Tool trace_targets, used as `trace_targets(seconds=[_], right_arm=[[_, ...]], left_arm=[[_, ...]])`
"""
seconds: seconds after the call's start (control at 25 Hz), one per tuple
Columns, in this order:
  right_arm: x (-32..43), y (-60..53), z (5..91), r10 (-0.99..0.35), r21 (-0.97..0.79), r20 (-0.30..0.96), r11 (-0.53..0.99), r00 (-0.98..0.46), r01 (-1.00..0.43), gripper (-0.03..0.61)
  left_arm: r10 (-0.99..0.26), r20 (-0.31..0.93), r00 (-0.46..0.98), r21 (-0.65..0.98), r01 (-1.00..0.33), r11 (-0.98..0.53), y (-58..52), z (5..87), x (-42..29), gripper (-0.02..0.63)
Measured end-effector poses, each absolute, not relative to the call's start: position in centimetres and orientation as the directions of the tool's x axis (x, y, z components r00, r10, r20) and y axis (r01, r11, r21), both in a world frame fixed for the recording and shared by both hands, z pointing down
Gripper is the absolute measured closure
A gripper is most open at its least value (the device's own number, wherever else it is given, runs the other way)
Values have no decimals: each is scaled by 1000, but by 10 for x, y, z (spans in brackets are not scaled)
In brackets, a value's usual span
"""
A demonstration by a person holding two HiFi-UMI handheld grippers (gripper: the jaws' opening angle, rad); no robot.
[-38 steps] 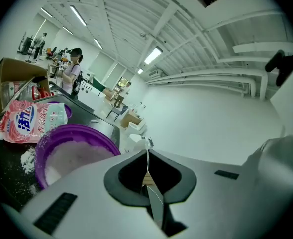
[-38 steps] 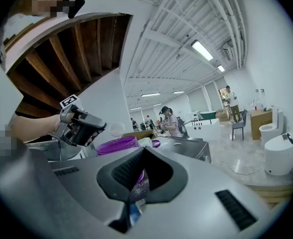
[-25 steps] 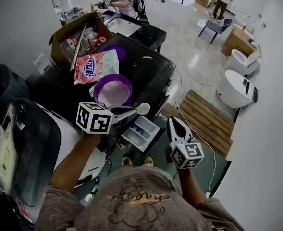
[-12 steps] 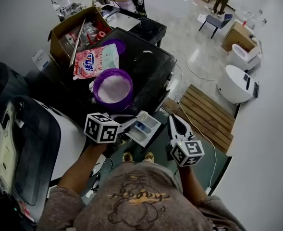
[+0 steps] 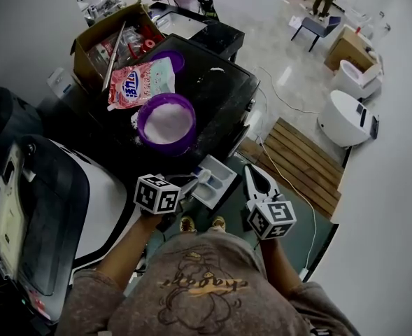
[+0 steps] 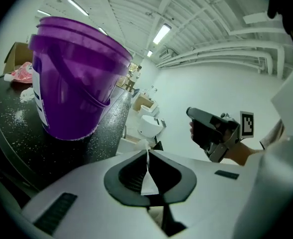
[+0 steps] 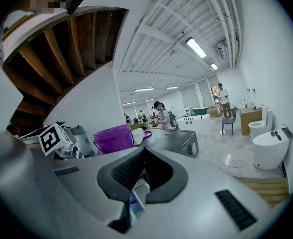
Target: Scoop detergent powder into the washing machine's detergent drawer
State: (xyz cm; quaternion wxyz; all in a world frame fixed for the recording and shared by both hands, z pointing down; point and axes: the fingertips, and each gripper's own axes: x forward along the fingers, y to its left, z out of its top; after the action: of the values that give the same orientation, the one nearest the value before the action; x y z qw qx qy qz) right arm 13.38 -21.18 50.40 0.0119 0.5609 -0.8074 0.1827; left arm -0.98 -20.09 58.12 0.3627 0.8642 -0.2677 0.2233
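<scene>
Two grippers are in play, but only the left gripper (image 5: 190, 183) matters for the next bit. Its jaws are pinched together on a thin white strip, which I take to be the handle of the scoop (image 5: 206, 176). In the head view the scoop's bowl sticks out to the right of the jaws, right over the open detergent drawer (image 5: 224, 179) just below centre frame. So the drawer lies directly ahead of and under that claw, and the handle runs roughly left to right across the picture. The drawer juts out of the black washing machine (image 5: 223, 96) toward the bottom of the frame. My guess is the coming move is just a roll of the wrist to tip the scoop, not a reach. I can't tell whether there's powder in the bowl right now, it's too small. The right gripper (image 5: 250, 171) sits just right of the drawer with its nose pointing up the frame. Its jaws are closed with nothing between them, and in its own view you only see the drawer's blue compartment past the tips. It's near but not touching anything, so the left one is clearly the working hand. The purple bucket (image 5: 166, 123) of white powder stands on the machine top, up and left of the drawer, with the pink detergent bag (image 5: 141, 84) behind it toward upper left. One thing to watch is powder falling past the drawer's edge.
</scene>
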Motion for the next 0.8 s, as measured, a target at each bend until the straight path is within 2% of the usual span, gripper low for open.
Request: trace_targets(seconds=[0.52, 0.8], right_arm=[[122, -207, 512, -886, -296, 237, 324, -397, -899, 575], [115, -203, 518, -874, -299, 253, 338, -416, -892, 575]], left_arm=[[-334, 714, 615, 202, -638, -744, -176, 625, -22, 589], [-382, 736, 559, 50, -607, -793, -176, 633, -24, 589]])
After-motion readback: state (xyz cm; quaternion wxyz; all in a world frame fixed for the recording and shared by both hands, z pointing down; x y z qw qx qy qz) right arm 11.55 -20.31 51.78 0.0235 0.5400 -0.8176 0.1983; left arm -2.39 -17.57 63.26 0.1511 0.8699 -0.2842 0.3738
